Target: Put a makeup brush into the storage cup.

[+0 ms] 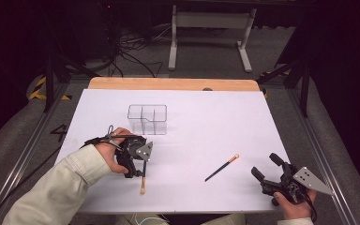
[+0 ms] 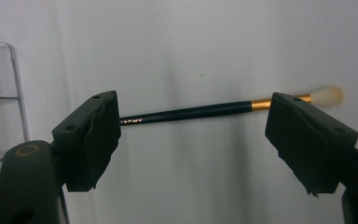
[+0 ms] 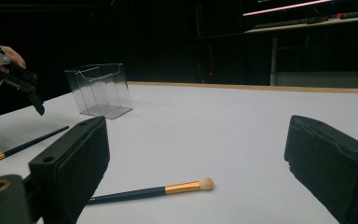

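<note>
Left gripper (image 2: 193, 135) released, poised over brush (image 2: 200, 112) (untouched); right gripper (image 3: 196, 163) released.

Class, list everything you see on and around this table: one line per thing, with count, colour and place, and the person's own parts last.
Makeup brushes: two, black handles with gold bands; one under the left tongs, one right of centre.
Organiser box: one, clear, divided, centre of table, farther back.
Table sheet: one, white, over a wooden top.
Frame: one, grey, on the floor behind.
Left tongs: black, open above a brush.
Right tongs: black, open, near right corner.
</note>
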`<action>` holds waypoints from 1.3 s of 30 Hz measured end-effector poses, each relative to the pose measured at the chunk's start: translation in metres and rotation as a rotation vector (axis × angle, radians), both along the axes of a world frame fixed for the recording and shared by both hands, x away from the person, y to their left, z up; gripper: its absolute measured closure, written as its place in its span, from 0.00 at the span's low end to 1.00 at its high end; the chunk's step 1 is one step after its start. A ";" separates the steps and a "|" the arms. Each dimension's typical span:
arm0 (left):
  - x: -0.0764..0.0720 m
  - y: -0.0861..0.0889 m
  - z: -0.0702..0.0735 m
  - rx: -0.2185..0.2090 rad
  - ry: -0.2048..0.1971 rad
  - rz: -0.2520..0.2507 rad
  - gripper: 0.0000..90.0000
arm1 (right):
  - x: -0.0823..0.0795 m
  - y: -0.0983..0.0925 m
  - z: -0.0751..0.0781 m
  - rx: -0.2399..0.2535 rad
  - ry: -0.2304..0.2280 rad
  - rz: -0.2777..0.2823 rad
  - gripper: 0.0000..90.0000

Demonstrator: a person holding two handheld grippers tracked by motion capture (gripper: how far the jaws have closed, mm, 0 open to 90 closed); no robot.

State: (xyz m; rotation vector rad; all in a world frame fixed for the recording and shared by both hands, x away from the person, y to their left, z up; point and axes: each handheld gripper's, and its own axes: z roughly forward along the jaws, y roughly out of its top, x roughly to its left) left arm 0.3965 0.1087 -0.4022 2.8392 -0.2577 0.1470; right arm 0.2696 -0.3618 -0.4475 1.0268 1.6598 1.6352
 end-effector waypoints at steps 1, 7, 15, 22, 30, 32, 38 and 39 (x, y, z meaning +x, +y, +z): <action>0.000 0.000 -0.001 0.004 -0.001 0.005 0.21 | -0.001 -0.001 0.000 0.001 0.001 -0.001 0.08; 0.001 -0.003 -0.002 0.020 -0.012 -0.020 0.21 | -0.004 -0.004 -0.001 0.001 0.003 -0.014 0.08; 0.000 -0.009 -0.005 0.037 -0.012 -0.031 0.21 | -0.005 -0.004 0.000 0.001 -0.001 -0.017 0.08; 0.000 -0.008 -0.008 0.021 0.002 -0.041 0.23 | -0.003 -0.003 0.000 0.006 0.002 -0.011 0.08; 0.002 -0.008 -0.011 0.022 0.002 -0.079 0.25 | -0.003 -0.002 0.000 0.003 0.001 -0.012 0.07; 0.003 -0.007 -0.014 0.018 0.020 -0.073 0.25 | -0.003 -0.002 0.000 0.006 0.003 -0.012 0.07; 0.005 -0.008 -0.018 0.025 0.033 -0.077 0.26 | -0.003 -0.002 0.000 0.005 0.002 -0.011 0.07; 0.005 -0.009 -0.019 0.024 0.037 -0.080 0.26 | -0.003 -0.002 0.000 0.006 0.002 -0.011 0.07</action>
